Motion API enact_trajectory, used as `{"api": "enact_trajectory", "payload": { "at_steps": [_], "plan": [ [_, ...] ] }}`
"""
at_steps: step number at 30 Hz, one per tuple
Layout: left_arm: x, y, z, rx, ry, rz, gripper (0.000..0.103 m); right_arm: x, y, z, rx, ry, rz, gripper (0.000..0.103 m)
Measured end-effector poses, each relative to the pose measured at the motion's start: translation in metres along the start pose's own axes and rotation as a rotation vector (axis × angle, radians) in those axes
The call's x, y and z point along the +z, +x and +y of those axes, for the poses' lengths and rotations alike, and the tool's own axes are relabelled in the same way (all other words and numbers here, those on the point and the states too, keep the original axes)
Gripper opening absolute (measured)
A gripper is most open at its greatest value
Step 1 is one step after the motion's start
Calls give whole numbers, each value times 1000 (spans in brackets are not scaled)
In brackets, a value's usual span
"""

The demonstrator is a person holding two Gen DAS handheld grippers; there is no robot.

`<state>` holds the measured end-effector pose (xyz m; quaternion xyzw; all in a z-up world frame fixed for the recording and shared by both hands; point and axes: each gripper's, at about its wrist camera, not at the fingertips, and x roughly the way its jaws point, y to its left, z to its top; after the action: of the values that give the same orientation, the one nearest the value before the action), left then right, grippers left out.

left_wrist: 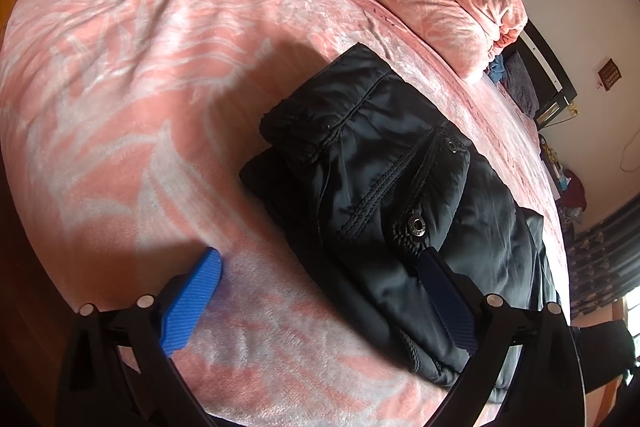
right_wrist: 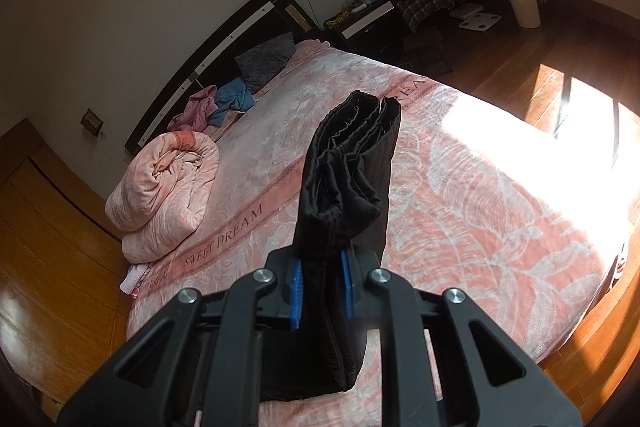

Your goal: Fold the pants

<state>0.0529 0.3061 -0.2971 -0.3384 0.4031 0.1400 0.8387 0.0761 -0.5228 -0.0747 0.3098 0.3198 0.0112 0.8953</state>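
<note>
Left claw (left_wrist: 320,291) wide open over bed (left_wrist: 120,87) w/ pink blanket; rt finger overlaps folded black pants (left_wrist: 400,167).

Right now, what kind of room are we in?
Most likely a bedroom: there's a big bed with a dark headboard, a rolled pink quilt, and a nightstand beside it.

there is one big pink bed (right_wrist: 460,195). on the bed there is one pair of black pants (left_wrist: 400,195), one rolled pink blanket (right_wrist: 164,187) and one grey pillow (right_wrist: 266,65). two small crumpled cloths, one pink (right_wrist: 196,107) and one blue (right_wrist: 234,99), lie just beside the pillow. there are two grippers.
</note>
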Motion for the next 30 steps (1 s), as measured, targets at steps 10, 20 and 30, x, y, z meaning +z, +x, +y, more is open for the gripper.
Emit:
{"api": "enact_trajectory", "payload": {
  "at_steps": [10,20,30],
  "plan": [
    [0,5,-8,61,33,26,99,-7,-6,37,-19,-148,-22,14],
    [1,8,-13,111,42,36,99,-11,-10,55,21,-236,-27,14],
    [2,11,-18,146,49,47,100,-14,-15,72,39,-317,-43,14]
  ]
}}
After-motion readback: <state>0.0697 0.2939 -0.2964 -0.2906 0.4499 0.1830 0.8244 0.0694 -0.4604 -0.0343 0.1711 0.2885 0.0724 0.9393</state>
